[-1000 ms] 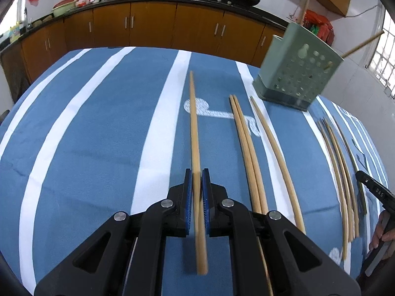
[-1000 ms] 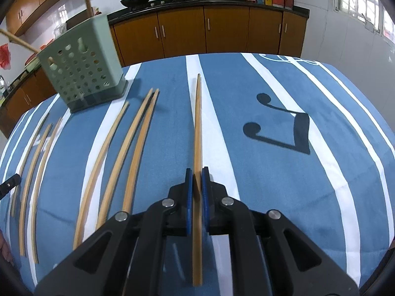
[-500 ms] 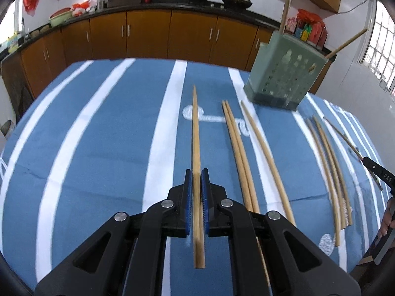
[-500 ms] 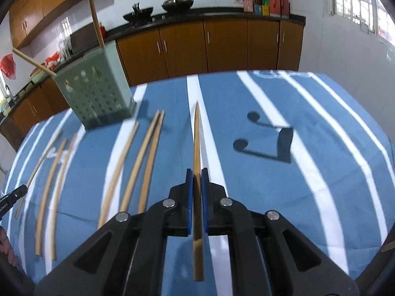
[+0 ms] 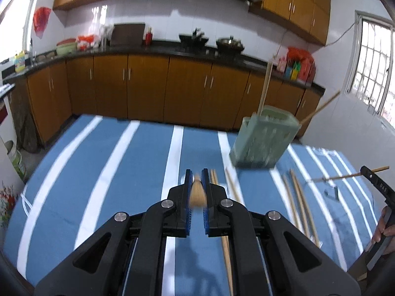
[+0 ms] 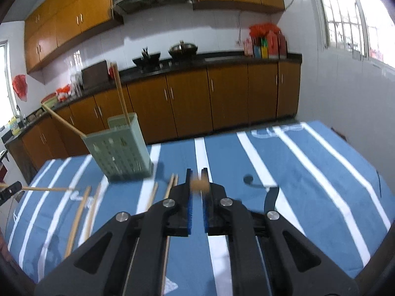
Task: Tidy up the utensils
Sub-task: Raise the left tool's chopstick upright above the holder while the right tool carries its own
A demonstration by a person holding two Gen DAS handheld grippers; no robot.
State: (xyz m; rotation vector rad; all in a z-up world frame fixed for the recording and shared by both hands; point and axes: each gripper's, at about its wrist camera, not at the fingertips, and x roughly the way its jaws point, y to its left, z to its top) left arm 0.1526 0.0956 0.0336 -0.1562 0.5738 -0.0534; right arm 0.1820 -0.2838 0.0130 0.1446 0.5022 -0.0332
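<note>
My left gripper (image 5: 197,172) is shut on a wooden chopstick (image 5: 197,193), which hangs above the table and looks blurred and end-on. My right gripper (image 6: 197,172) is likewise shut on a second chopstick (image 6: 199,185) in the air. The green perforated holder (image 5: 264,143) (image 6: 121,150) stands at the table's far side with two chopsticks leaning in it. Several loose chopsticks (image 5: 301,204) (image 6: 76,219) lie on the cloth below. At the edge of each view the other gripper (image 5: 377,185) (image 6: 9,190) shows with its own chopstick.
The blue cloth with white stripes (image 5: 123,172) covers the table. A person's hand (image 5: 382,227) is at the right edge of the left wrist view. Brown kitchen cabinets (image 6: 222,98) and a worktop with pans stand beyond the table's far edge.
Both grippers have risen from the table, each carrying its chopstick up off the cloth. The views have tipped up, so the chopsticks look short and the kitchen wall shows.
</note>
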